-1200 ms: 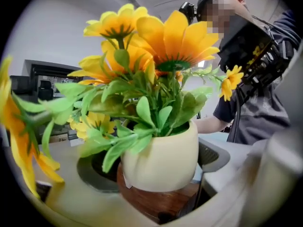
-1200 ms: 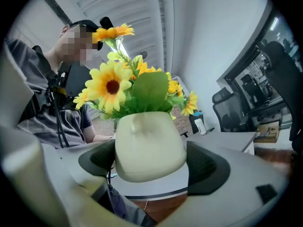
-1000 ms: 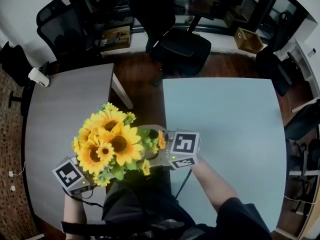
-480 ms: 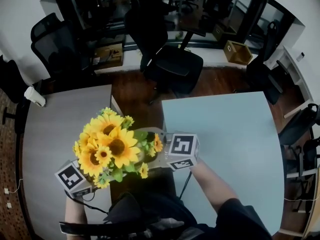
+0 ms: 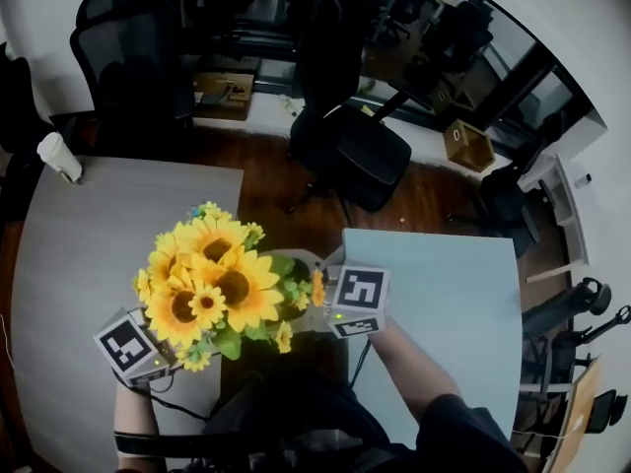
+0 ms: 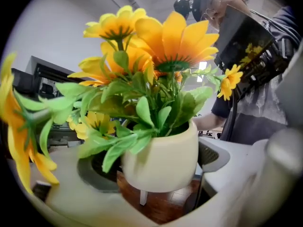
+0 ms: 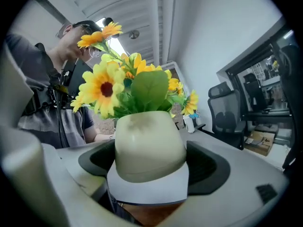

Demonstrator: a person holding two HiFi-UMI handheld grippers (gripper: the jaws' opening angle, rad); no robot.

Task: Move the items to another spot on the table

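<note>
Both claws, left [image 6: 152, 173] and right [image 7: 150, 165], still pinch the sunflower pot [image 5: 213, 286] aloft. I have swung toward the left table [image 5: 69, 235]; set-down is still pending.

We see yellow artificial sunflowers [image 5: 212, 284] with brown centres and green leaves, in a cream rounded ceramic pot [image 6: 161, 157]. The white marker cube [image 5: 360, 294] carries black-and-white squares; the smooth tabletop [image 5: 444, 284] is pale grey-blue.

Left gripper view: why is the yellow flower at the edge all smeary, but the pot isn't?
In the left gripper view the pot is in focus, while the flower at the left edge is blurred, probably because it is too close to the lens. In the right gripper view the pot looks sharp too. In the head view the wide lens curves the table edges.
</note>
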